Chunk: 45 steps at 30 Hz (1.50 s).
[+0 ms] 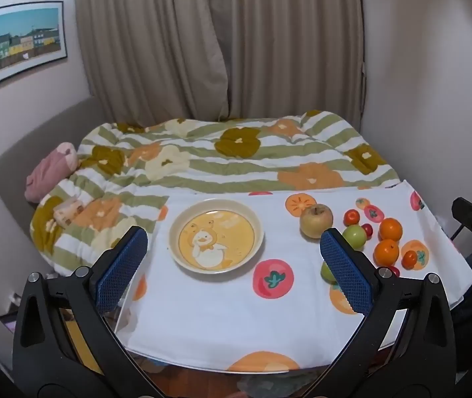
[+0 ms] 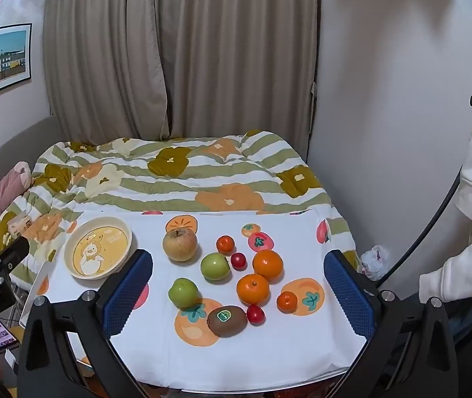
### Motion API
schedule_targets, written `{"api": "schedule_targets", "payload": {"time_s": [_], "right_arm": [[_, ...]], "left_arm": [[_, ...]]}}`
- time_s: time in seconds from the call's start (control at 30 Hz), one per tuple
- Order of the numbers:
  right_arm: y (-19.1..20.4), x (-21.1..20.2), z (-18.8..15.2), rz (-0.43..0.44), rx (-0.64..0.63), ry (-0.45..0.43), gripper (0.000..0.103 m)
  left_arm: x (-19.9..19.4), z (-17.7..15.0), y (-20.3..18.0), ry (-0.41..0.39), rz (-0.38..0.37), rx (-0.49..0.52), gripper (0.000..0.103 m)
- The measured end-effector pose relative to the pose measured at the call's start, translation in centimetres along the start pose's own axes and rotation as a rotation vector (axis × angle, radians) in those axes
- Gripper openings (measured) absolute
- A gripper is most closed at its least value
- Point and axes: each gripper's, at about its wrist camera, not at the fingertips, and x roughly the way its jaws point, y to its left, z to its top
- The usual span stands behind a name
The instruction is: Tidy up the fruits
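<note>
A cream plate with a yellow duck picture point(image 1: 216, 234) point(image 2: 98, 247) sits empty at the table's left. To its right lie loose fruits: a brownish apple point(image 2: 180, 244) point(image 1: 315, 220), two green apples point(image 2: 215, 266) point(image 2: 183, 292), two oranges point(image 2: 267, 263) point(image 2: 253, 288), a kiwi point(image 2: 226, 320), small orange tomatoes point(image 2: 225, 244) point(image 2: 286, 300) and red cherry tomatoes point(image 2: 238, 260) point(image 2: 255, 313). My left gripper point(image 1: 232, 270) is open and empty, framing the plate. My right gripper point(image 2: 237, 293) is open and empty, hovering before the fruits.
The table wears a white cloth with printed fruit point(image 2: 269, 358). Behind it lies a bed with a striped floral quilt point(image 1: 229, 159), a pink pillow point(image 1: 51, 172) and curtains. A white garment point(image 2: 468, 219) hangs at the right. The table's front edge is near.
</note>
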Motion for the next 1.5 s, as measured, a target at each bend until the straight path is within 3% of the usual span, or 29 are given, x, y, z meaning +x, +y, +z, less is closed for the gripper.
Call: {"api": "schedule_targets", "payload": {"time_s": [1.5], "right_arm": [[1.2, 0.4, 0.5, -0.013, -0.010, 0.003, 0.103]], "left_arm": [[0.8, 0.8, 0.5, -0.034, -0.044, 0.000, 0.103]]}}
